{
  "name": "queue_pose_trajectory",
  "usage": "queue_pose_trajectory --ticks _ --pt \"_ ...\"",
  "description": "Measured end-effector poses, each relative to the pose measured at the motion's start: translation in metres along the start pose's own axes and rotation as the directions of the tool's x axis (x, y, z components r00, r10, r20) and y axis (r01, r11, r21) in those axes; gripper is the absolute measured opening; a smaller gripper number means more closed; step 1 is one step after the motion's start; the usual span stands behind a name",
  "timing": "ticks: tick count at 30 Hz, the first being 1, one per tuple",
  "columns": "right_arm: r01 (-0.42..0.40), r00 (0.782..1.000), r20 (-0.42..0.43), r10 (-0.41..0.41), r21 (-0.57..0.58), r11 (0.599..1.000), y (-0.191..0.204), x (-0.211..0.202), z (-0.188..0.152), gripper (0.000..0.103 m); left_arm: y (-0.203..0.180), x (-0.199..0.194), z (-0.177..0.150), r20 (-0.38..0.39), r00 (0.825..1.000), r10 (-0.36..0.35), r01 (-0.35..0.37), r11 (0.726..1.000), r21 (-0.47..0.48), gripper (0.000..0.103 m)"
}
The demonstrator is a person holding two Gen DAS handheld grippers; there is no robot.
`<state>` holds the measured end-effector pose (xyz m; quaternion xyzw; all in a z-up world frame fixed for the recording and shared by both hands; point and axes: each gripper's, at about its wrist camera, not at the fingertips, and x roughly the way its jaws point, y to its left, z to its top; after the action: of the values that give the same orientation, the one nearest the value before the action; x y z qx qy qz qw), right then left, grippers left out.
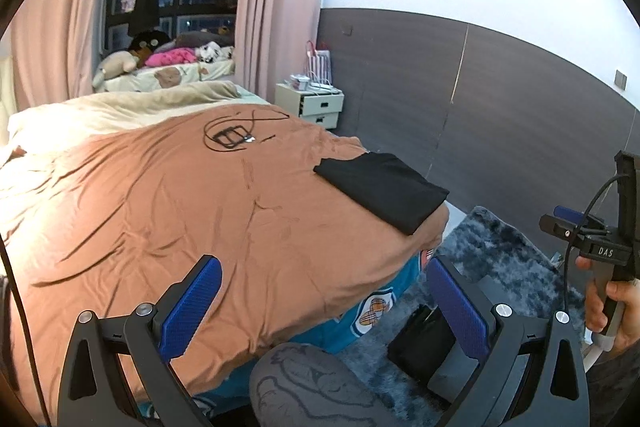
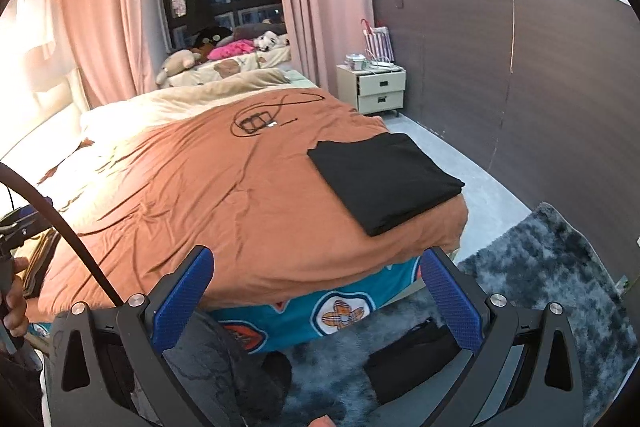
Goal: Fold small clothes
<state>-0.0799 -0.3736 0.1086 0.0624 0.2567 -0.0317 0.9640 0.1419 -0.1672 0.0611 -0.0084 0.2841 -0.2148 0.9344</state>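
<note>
The bed [image 2: 240, 195] is covered with an orange-brown sheet [image 2: 192, 187], and on it lie a folded black garment [image 2: 384, 179] at about 3 o'clock, near the corner, and a black cable with small frames [image 2: 260, 121] at 12 o'clock.

Left gripper [image 1: 324, 301]: jaws spread wide, blue pads facing each other, nothing between them.
Right gripper [image 2: 318, 293]: also wide open, holding nothing.
Right hand [image 1: 612, 311]: seen from the left wrist camera, wrapped round its gripper's handle, held upright.
Left hand [image 2: 14, 297]: at the right wrist view's left edge, gripping its handle.
Knee [image 1: 316, 387]: bent, below the left gripper.
</note>
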Motion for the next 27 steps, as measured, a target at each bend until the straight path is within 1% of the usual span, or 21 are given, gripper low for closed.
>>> queue_pose_trajectory --ticks 3,7,12,19,22,27 --pt "-0.009 1.000 0.020 0.009 0.002 1.000 0.003 -0.008 -0.012 0.103 0.002 -0.018 -0.016 0.024 1.000 0.019 -0.020 1.000 0.003 0.103" --pt "-0.020 0.998 0.051 0.020 0.006 1.000 0.010 -0.021 -0.033 0.103 0.005 -0.036 -0.032 0.036 0.999 0.040 -0.040 0.999 -0.014 0.103" --pt "-0.062 0.995 0.082 0.060 0.024 0.998 0.016 -0.031 -0.060 0.103 0.008 -0.060 -0.053 0.062 0.996 0.062 -0.060 0.998 -0.025 0.103" --pt "-0.055 0.994 0.095 0.053 0.023 0.998 0.028 -0.034 -0.093 0.103 0.018 -0.085 -0.077 0.101 0.990 0.093 -0.090 0.995 -0.040 0.103" --pt "-0.056 0.994 0.097 0.054 0.025 0.998 0.033 -0.036 -0.102 0.103 0.025 -0.095 -0.088 0.119 0.987 0.105 -0.098 0.993 -0.062 0.103" --pt "-0.048 0.993 0.108 0.047 0.009 0.999 0.048 -0.038 -0.114 0.103 0.035 -0.106 -0.105 0.153 0.978 0.145 -0.133 0.987 -0.086 0.103"
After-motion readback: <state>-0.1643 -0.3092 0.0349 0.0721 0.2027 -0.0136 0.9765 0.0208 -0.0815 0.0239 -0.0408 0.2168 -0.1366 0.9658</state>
